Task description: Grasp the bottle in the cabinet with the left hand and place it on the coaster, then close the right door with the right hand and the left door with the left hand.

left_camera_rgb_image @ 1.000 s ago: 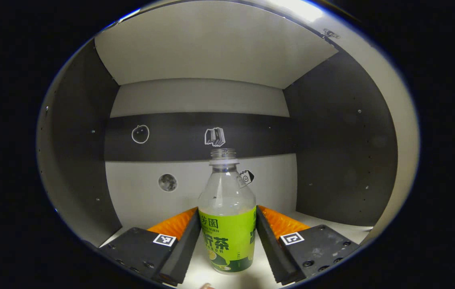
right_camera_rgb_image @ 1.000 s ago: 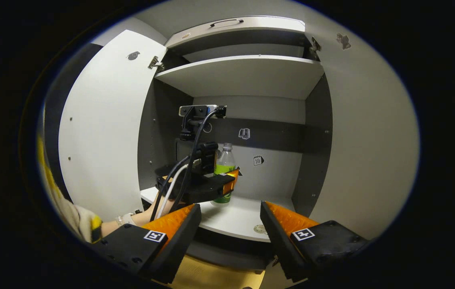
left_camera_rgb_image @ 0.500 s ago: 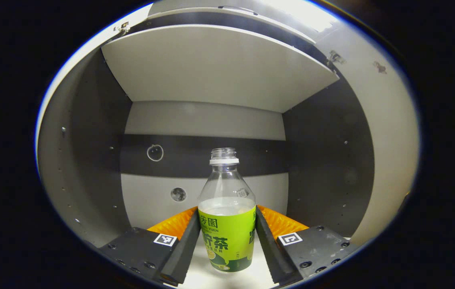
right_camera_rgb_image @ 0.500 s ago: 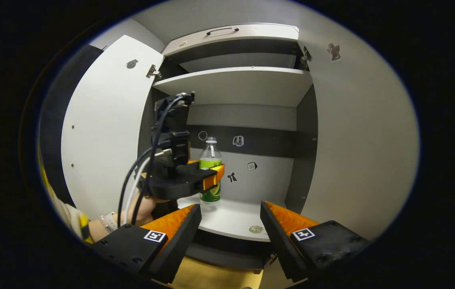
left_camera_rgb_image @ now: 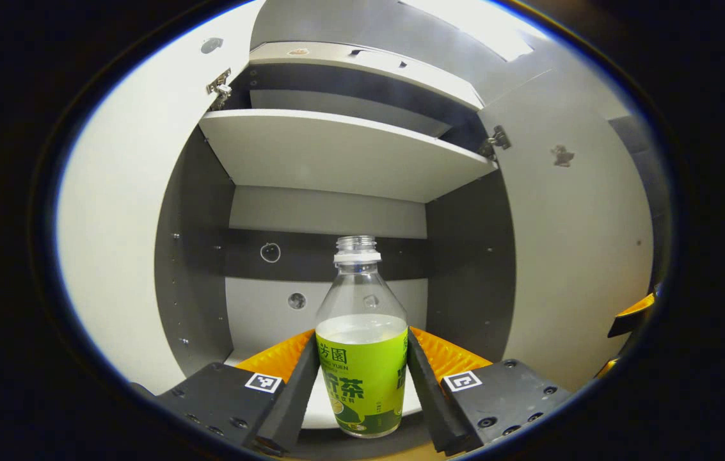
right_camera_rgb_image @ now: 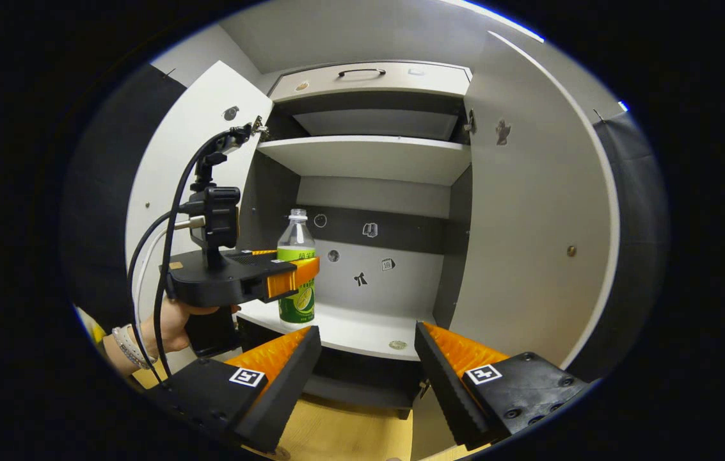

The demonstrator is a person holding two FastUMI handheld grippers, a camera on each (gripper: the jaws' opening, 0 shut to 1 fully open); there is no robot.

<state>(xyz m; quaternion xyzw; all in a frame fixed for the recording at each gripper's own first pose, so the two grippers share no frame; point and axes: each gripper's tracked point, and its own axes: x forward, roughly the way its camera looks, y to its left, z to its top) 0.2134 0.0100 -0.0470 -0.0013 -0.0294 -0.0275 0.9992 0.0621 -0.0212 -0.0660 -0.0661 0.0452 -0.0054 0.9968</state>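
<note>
My left tongs clench the bottle by its green label, 2 fingers pressing either side, holding it upright in front of the cabinet shelf. My right tongs stand released and empty. Keep the uncapped bottle vertical so nothing spills, and lower it squarely onto the coaster. Both doors stand open.

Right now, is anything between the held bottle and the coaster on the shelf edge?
Nothing visible. The left gripper holds the bottle at the shelf's left front; bare shelf runs to the coaster.
</note>
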